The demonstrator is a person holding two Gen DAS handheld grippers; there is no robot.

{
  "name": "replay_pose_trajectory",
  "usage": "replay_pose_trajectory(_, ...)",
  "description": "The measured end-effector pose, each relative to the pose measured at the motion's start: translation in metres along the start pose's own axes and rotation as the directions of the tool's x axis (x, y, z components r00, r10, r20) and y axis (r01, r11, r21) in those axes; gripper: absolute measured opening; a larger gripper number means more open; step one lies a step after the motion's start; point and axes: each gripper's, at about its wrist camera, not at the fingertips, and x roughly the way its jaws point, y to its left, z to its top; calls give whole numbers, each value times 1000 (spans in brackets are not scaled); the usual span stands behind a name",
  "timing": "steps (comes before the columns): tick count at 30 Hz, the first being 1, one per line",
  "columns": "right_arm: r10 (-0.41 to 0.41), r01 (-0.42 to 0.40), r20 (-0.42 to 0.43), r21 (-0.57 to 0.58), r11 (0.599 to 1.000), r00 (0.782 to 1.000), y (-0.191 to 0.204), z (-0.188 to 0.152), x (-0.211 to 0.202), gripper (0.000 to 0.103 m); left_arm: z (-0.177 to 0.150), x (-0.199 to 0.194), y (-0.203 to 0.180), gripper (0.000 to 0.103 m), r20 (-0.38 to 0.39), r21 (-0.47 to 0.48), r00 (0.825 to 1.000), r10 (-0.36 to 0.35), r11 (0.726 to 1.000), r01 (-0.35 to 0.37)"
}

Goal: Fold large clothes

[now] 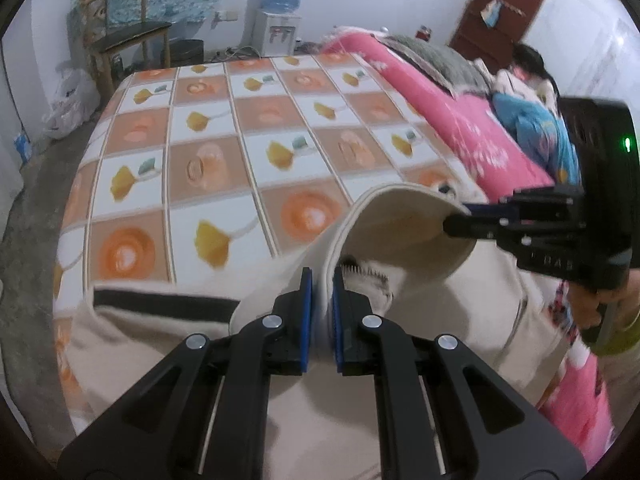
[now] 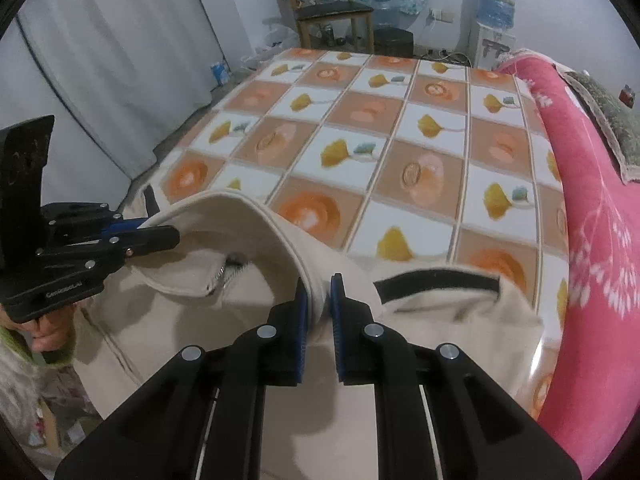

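Note:
A cream jacket (image 1: 400,360) with a zipper (image 1: 368,276) and a black band (image 1: 160,304) lies at the near end of the bed, its collar edge lifted into an arch. My left gripper (image 1: 322,280) is shut on that cream edge, with fabric pinched between the blue pads. My right gripper (image 1: 452,224) bites the same edge further right. In the right wrist view my right gripper (image 2: 318,288) is shut on the cream jacket (image 2: 180,320) beside the black band (image 2: 436,284). My left gripper (image 2: 172,236) holds the collar at the left, above the zipper (image 2: 224,276).
The bed sheet (image 1: 248,128) has orange and white squares with yellow leaves. A pink quilt (image 2: 600,220) is heaped along the right side. A wooden chair (image 2: 332,12), a water dispenser (image 1: 280,20) and plastic bags (image 1: 72,104) stand beyond the bed. A white curtain (image 2: 120,60) hangs at the left.

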Motion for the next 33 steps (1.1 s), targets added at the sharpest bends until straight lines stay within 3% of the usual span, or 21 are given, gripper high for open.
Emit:
replay_pose_trajectory(5,-32,32,-18,-19,999,999,5,-35,9,14,-34,7,-9,11,-29,39,999,46,998,-45)
replay_pose_trajectory(8,-30,29,-78,-19,999,997,0,-51,20,24,-52,18,-6,23,-93,27,995,40,999,-38)
replay_pose_trajectory(10,-30,29,-104,-5,1000,994,-5,-56,16,39,-63,15,-3,29,-110,23,994,30,999,-28)
replay_pose_trajectory(12,-21,22,-88,6,1000,996,-7,-56,2,41,-69,2,-3,32,-98,36,995,10,999,-7)
replay_pose_trajectory(15,53,-53,3,16,998,999,-6,-44,-34,48,-68,-18,-2,32,-48,45,998,-32,998,34)
replay_pose_trajectory(19,104,-105,75,14,994,992,5,-20,-42,48,-50,-35,3,32,35,14,998,-45,999,45)
replay_pose_trajectory(23,120,-121,32,39,992,992,18,-12,-3,48,-33,-23,5,32,51,-52,998,-30,998,32)
replay_pose_trajectory(28,128,-120,-104,78,990,986,25,-36,56,42,-26,5,-2,32,16,-57,1000,13,998,-12)
replay_pose_trajectory(33,117,-114,-96,42,993,988,32,-48,52,42,-35,35,-4,31,-70,-3,995,69,998,-70)
